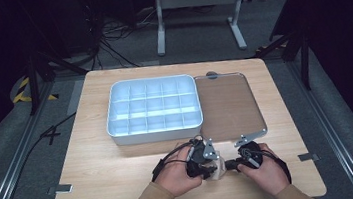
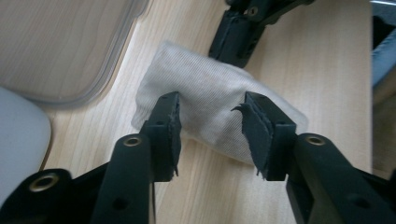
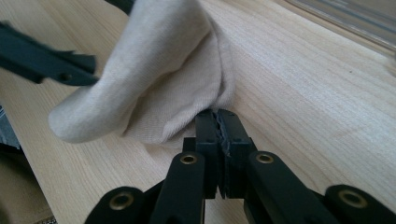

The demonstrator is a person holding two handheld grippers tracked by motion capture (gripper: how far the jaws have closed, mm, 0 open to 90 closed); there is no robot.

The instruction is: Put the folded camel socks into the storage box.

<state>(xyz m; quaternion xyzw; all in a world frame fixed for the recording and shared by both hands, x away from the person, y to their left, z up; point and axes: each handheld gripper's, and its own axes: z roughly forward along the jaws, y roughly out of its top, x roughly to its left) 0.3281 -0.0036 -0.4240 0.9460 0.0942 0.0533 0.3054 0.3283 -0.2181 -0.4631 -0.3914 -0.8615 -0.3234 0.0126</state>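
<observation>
The cloth (image 1: 216, 168) was a small piece of off-white, finely knitted fabric, folded into a soft, rounded bundle. It lay on the light wooden table near its front edge, at about six o'clock from the compartment box and about seven o'clock from the flat tray. In the left gripper view the cloth (image 2: 210, 102) rested flat as a plump oblong, tilted from upper left to lower right. In the right gripper view the cloth (image 3: 154, 74) rose in a limp hump, one edge pinched low and its surface creased
</observation>
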